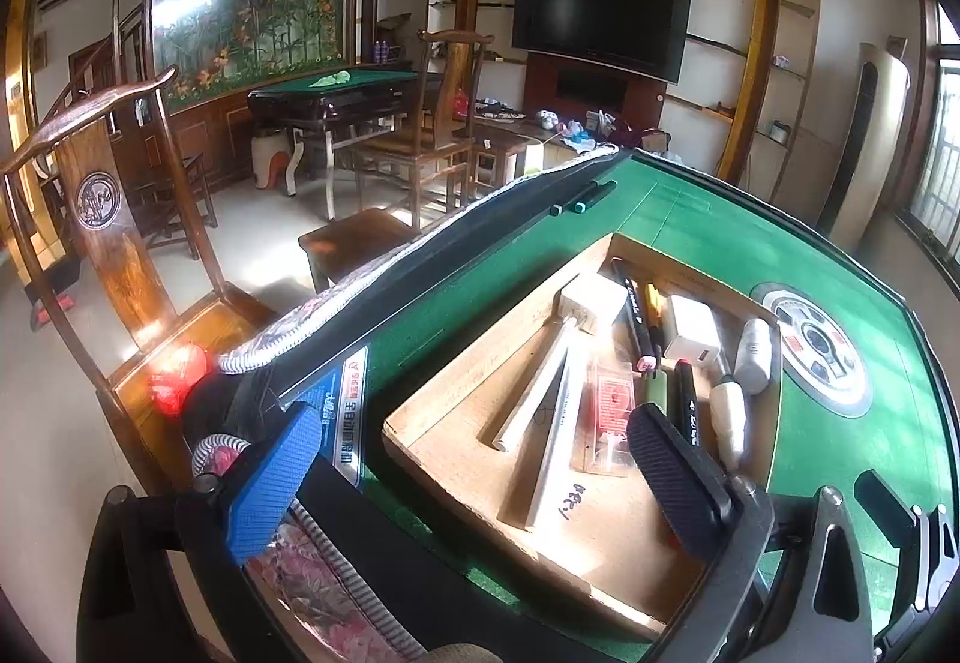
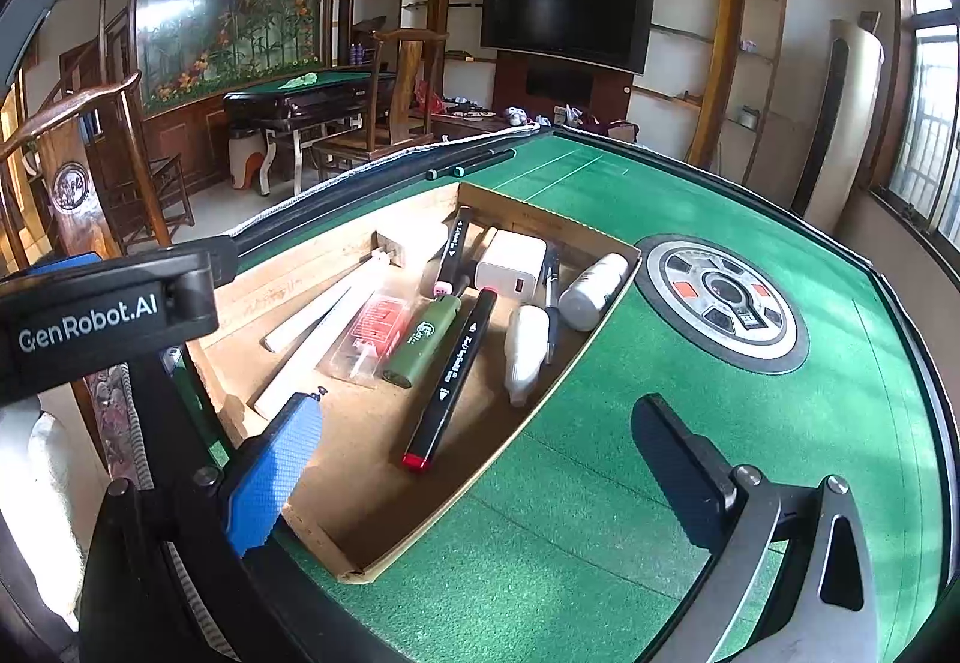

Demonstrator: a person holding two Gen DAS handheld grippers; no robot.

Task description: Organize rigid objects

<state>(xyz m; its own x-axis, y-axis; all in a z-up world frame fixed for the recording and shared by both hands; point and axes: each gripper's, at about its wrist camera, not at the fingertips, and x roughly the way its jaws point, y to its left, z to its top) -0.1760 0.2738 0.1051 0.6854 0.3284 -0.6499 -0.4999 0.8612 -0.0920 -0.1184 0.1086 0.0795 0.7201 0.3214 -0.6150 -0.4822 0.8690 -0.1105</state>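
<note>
Both the left gripper [image 1: 474, 471] and right gripper [image 2: 474, 471] hang spread and empty over the tray [image 2: 528, 423] on the green table [image 2: 690, 423]. Two markers [image 2: 474, 165] lie outside, at the far edge. Probably next: reach out, pinch one mid-barrel, keeping it level.

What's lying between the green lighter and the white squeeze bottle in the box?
A black marker with a red cap lies between the green lighter and the white squeeze bottle, seen in the right wrist view.
</note>
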